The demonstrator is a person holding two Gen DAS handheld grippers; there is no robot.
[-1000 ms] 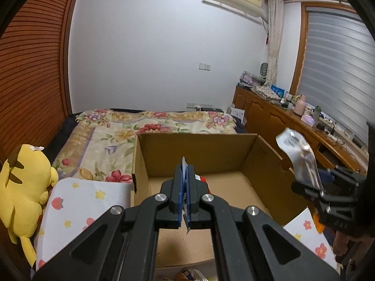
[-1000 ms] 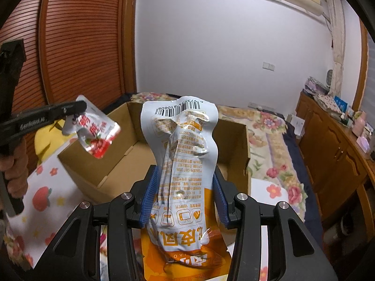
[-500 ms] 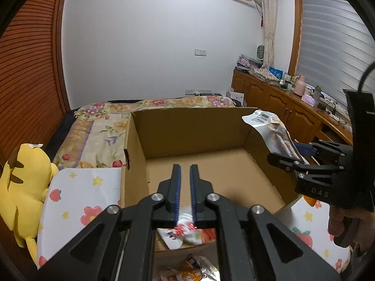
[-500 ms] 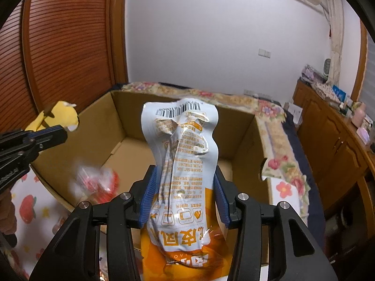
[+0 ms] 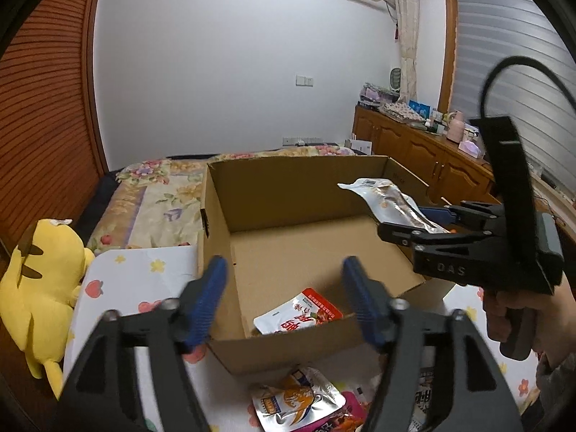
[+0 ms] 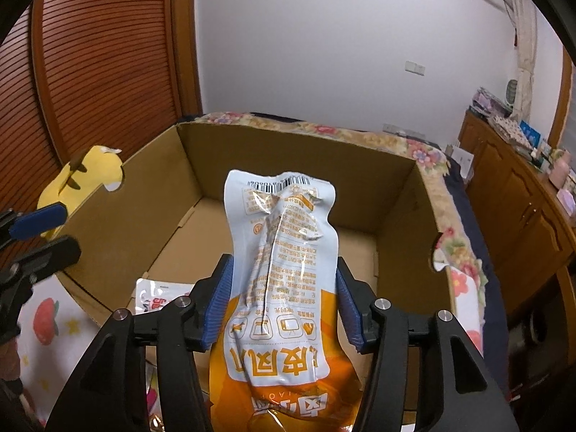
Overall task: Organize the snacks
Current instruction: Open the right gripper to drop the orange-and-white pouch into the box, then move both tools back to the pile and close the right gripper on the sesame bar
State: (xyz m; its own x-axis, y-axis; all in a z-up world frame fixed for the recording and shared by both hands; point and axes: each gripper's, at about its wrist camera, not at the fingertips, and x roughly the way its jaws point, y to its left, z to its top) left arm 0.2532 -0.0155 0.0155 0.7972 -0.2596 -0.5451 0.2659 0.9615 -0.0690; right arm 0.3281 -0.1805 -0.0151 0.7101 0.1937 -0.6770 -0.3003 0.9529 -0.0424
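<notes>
An open cardboard box stands on the bed. A red and white snack pouch lies flat on its floor at the near corner, also in the right wrist view as the red and white pouch. My left gripper hovers above that corner with its jaws opening wide and nothing between them. My right gripper holds an orange and white pouch upright over the box. Its jaws are opening, but the pads still touch the pouch's sides. From the left, the right gripper reaches over the box's right wall.
A yellow plush toy lies left of the box on a white fruit-print cloth. Several loose snack packets lie in front of the box. Wooden cabinets with clutter line the right wall. A person's hand grips the right handle.
The left gripper opened from shut and the red and white pouch dropped into the box's near corner. The right gripper came lower over the box with its pouch, jaws spreading slightly.
</notes>
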